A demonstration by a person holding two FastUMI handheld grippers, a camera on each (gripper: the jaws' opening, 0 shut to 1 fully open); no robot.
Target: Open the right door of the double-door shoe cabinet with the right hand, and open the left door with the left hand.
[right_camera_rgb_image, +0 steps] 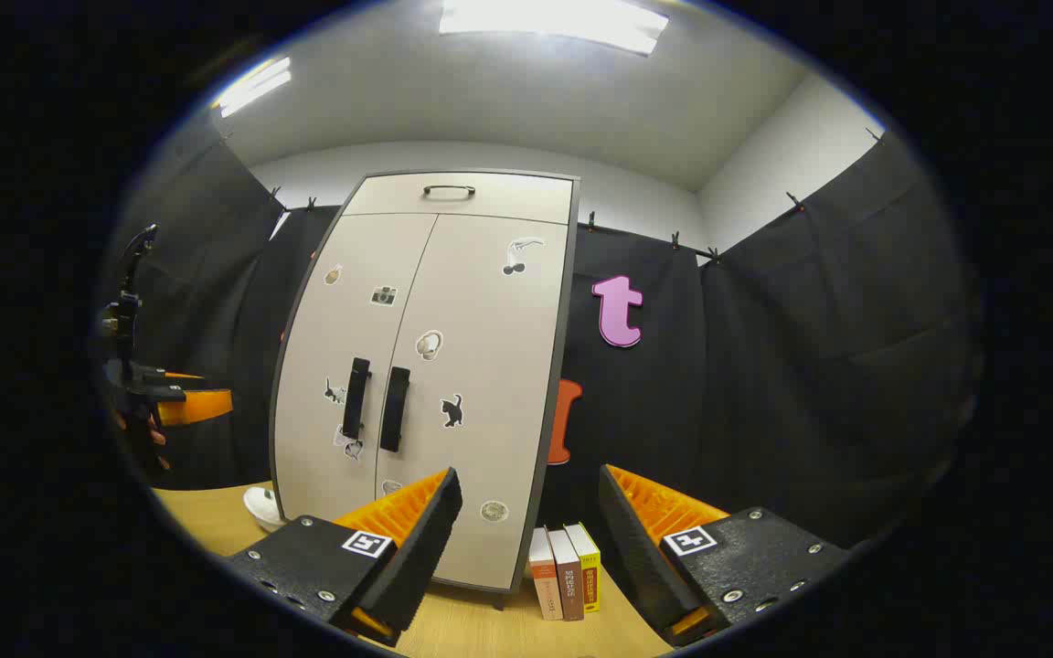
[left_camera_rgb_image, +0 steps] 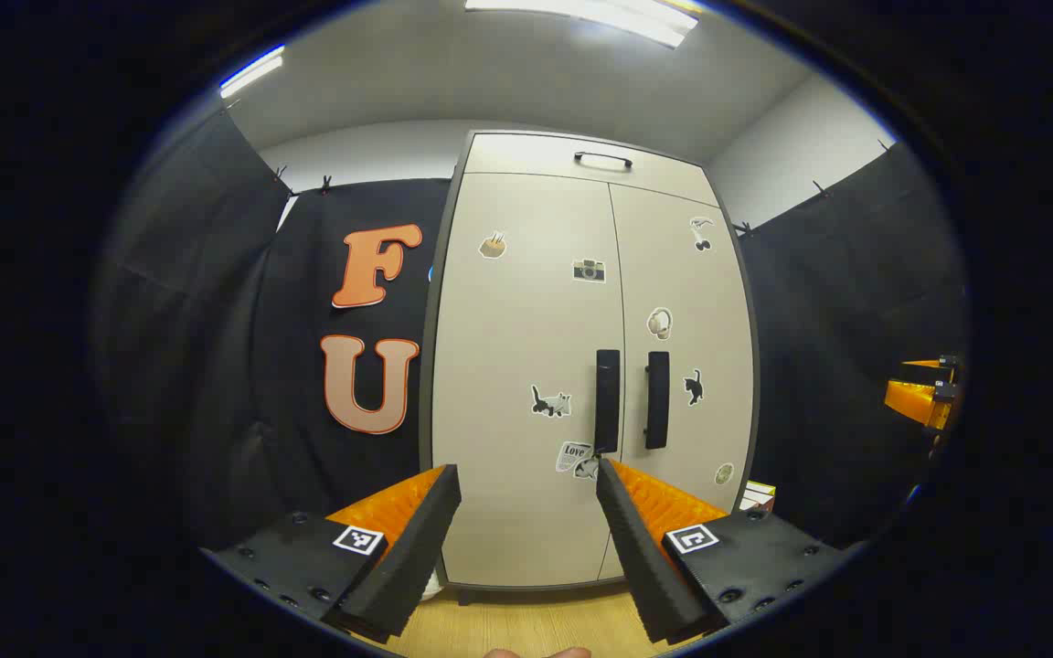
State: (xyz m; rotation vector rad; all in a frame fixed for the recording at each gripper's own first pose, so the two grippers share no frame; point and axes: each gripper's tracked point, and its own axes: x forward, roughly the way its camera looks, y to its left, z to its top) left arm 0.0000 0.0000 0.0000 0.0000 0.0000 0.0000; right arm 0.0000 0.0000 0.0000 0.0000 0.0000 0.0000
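- The shoe cabinet (left_camera_rgb_image: 581,366) stands on a wooden floor (left_camera_rgb_image: 526,626), right in front of the left gripper (left_camera_rgb_image: 526,475).
- Both doors look shut. The left door (left_camera_rgb_image: 517,366) and the right door (left_camera_rgb_image: 682,347) meet in the middle.
- Two dark handles sit side by side at that middle line: the left handle (left_camera_rgb_image: 607,400) and the right handle (left_camera_rgb_image: 657,399).
- The left gripper's fingers are wide apart and hold nothing. It is not touching the cabinet.
- In the left gripper view, the tip of one finger (left_camera_rgb_image: 613,489) lines up just under the left handle, but I cannot tell how near it is.
- In the right gripper view, the cabinet (right_camera_rgb_image: 435,366) is off to the left of the right gripper (right_camera_rgb_image: 526,484) and looks farther away.
- The right gripper's fingers are also wide apart and hold nothing.
- Small stickers (left_camera_rgb_image: 551,402) dot the doors. They are too small to make out well.
- A drawer with a handle (left_camera_rgb_image: 602,160) runs across the top.
- Three books (right_camera_rgb_image: 565,559) stand on the floor beside the cabinet's right bottom corner.
- A white bowl-like thing (right_camera_rgb_image: 261,507) is partly hidden by the cabinet's left corner.
- The other gripper (right_camera_rgb_image: 175,402) shows at the far left edge of the right gripper view, cut off and hard to see.
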